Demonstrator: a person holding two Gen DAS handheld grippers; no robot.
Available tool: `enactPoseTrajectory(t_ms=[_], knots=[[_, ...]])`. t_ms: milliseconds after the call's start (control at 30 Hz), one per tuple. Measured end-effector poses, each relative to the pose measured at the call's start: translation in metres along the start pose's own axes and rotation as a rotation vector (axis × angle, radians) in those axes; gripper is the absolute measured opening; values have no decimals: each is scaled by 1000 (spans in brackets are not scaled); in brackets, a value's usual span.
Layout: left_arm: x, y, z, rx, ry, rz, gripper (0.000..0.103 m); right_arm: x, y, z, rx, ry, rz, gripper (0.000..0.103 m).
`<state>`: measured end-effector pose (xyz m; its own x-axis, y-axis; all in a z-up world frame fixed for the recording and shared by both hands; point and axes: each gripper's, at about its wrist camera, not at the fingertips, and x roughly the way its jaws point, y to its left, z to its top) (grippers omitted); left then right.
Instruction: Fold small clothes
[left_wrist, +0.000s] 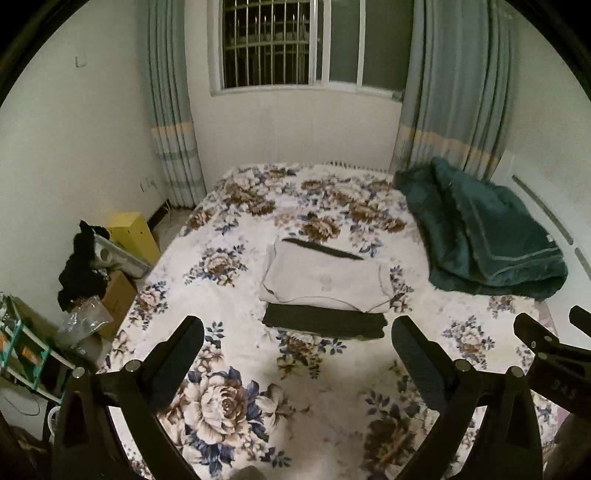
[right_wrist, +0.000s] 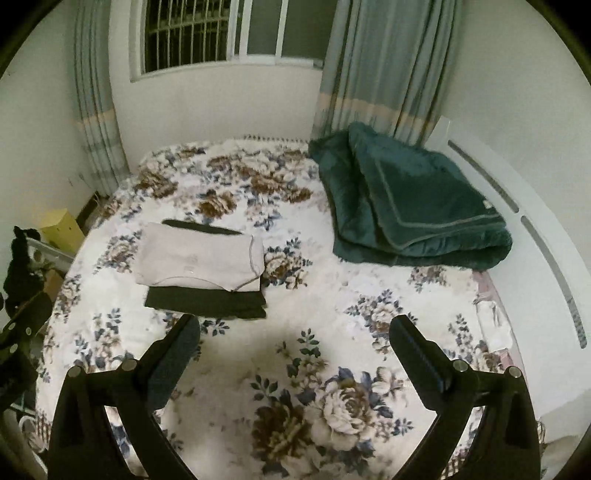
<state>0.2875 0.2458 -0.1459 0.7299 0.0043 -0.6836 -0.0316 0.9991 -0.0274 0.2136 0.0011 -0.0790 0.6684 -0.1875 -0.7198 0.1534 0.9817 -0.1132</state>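
Observation:
A folded pale grey garment (left_wrist: 325, 277) lies on a folded dark garment (left_wrist: 325, 321) in the middle of the floral bedspread (left_wrist: 240, 398). The same stack shows left of centre in the right wrist view, pale piece (right_wrist: 199, 258) on dark piece (right_wrist: 207, 302). My left gripper (left_wrist: 297, 330) is open and empty, held above the bed just short of the stack. My right gripper (right_wrist: 295, 328) is open and empty, to the right of the stack; its fingers (left_wrist: 535, 332) show at the right edge of the left wrist view.
A folded dark green blanket (left_wrist: 487, 236) lies at the bed's far right, by the white headboard (right_wrist: 517, 206). Left of the bed stand a yellow box (left_wrist: 136, 236), cardboard boxes, black cloth (left_wrist: 81, 266) and a shelf. Curtains and a window are behind.

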Motion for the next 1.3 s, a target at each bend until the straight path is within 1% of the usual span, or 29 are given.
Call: enactPoseTrajectory(t_ms=[167, 267, 333, 567, 900, 1300], knots=[[-59, -3, 3, 3, -54, -8, 103, -77, -17, -1, 10, -70, 22, 103], [-85, -4, 1, 5, -78, -5, 103, -120, -27, -4, 16, -109, 34, 103], [-98, -5, -1, 2, -83, -16, 103, -141, -31, -7, 13, -124, 41, 103], [-133, -8, -10, -23, -98, -32, 103, -191, -44, -11, 6, -154, 80, 103], [-166, -16, -18, -12, -124, -22, 103, -221, -58, -15, -3, -174, 112, 103], [-179, -20, -21, 4, -145, -12, 103, -222, -59, -14, -10, -179, 119, 103]])
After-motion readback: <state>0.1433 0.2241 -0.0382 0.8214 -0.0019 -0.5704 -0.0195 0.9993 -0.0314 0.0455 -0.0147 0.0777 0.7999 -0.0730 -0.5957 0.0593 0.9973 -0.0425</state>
